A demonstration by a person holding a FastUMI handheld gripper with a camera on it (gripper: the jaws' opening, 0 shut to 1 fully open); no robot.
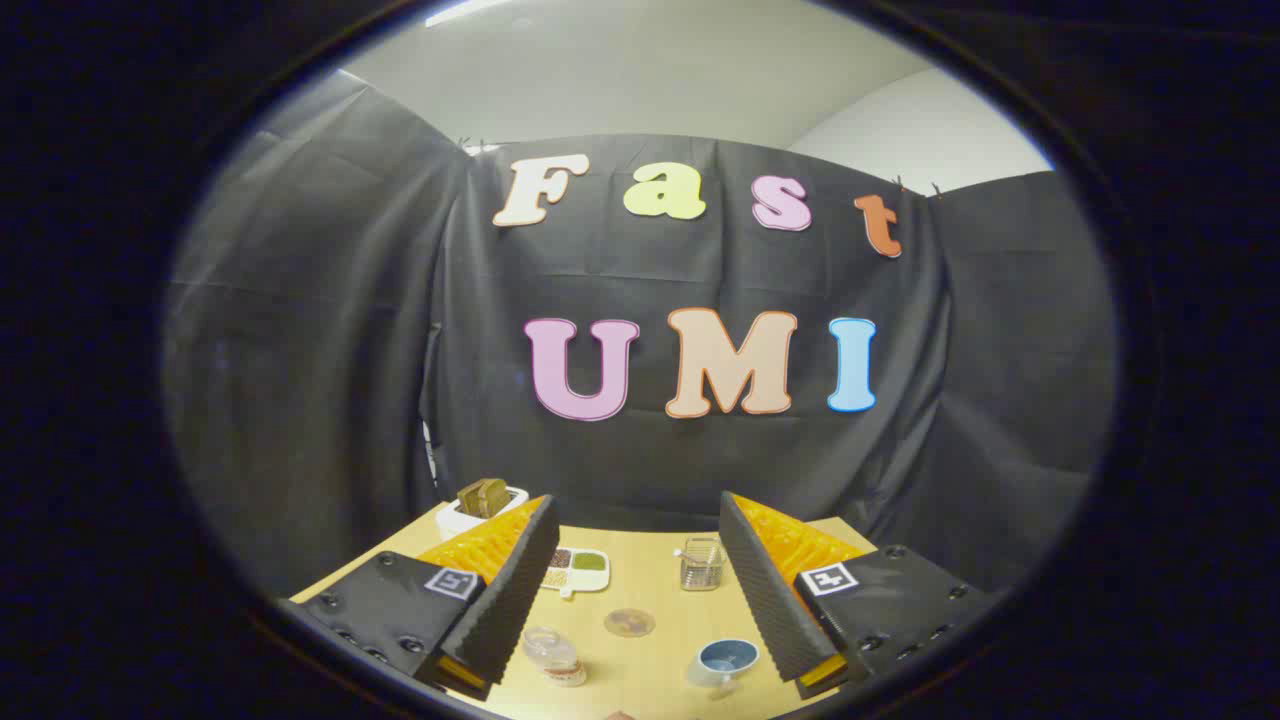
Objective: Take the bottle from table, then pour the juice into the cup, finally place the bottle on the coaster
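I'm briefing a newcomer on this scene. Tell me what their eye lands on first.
The gripper stands out first, its two fingers spread wide open above a wooden table. Between them lie a clear bottle beside one finger, a round coaster in the middle, and a blue cup by the other finger. Beyond sit a divided dish and a glass jar.

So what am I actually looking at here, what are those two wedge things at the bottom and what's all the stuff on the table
Those two wedges are the fingers of a handheld claw; a person carries it, with no robot arm involved. The camera rides on the claw and looks forward along the fingers, which makes the picture round and bent. The fingers stand wide apart and hold nothing.

Below them is a wooden table. On it are a clear bottle near one finger, a blue cup near the other, and a round coaster between them. Farther off sit a small divided dish, a clear glass container and a white tray holding something brown.
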